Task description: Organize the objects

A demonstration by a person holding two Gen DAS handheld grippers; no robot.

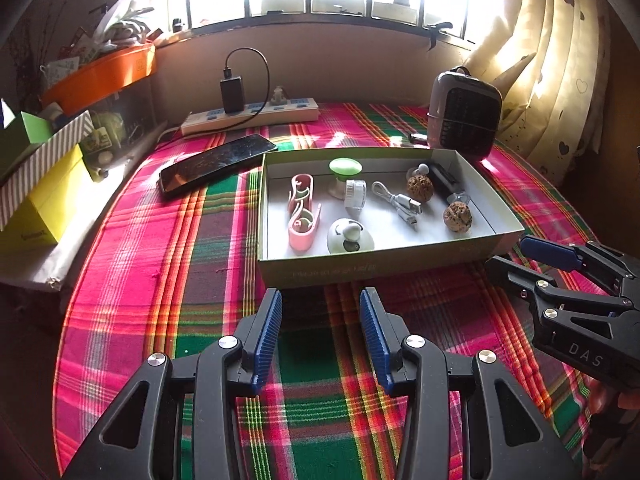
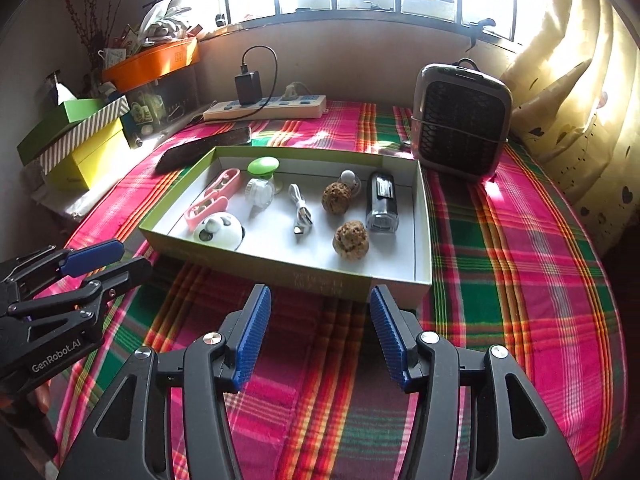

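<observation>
Left wrist view: left gripper (image 1: 320, 340) low over plaid tablecloth (image 1: 160, 280), jaws parted wide, nothing between the blue pads (image 1: 268, 340). Just ahead, shallow green-sided box (image 1: 360, 268) with white floor. Inside, from left: pink holder (image 1: 302, 210), green-capped item (image 1: 345, 168), clear ribbed cap (image 1: 355, 194), white panda-like gadget (image 1: 350, 236), white USB cable (image 1: 400, 202), 2 walnuts (image 1: 419, 188) (image 1: 457, 216), black cylinder (image 1: 448, 182) near the right wall. Right gripper (image 1: 516, 252) entering from the right edge, tips just beside the box's near right corner, holding nothing, jaws seen side-on, slightly apart. Beyond the box: black phone (image 1: 216, 162) lying flat left of it, power strip (image 1: 250, 116) with black charger (image 1: 232, 94) at the wall, small heater (image 1: 464, 116) behind the right end.

Right wrist view: right gripper (image 2: 320, 332) also over the cloth, jaws spread wide and empty, pointed at the near wall of the box (image 2: 320, 276). Same contents visible, walnuts (image 2: 336, 198) (image 2: 351, 240) in the right half beside the black cylinder (image 2: 382, 202), cable (image 2: 300, 212) mid-box, panda gadget (image 2: 218, 232) in the near left corner. Left gripper (image 2: 116, 260) at the left edge, tips near the box's near left corner, gripping nothing. Stacked boxes (image 2: 80, 140) and orange tray (image 2: 152, 62) at far left.
</observation>
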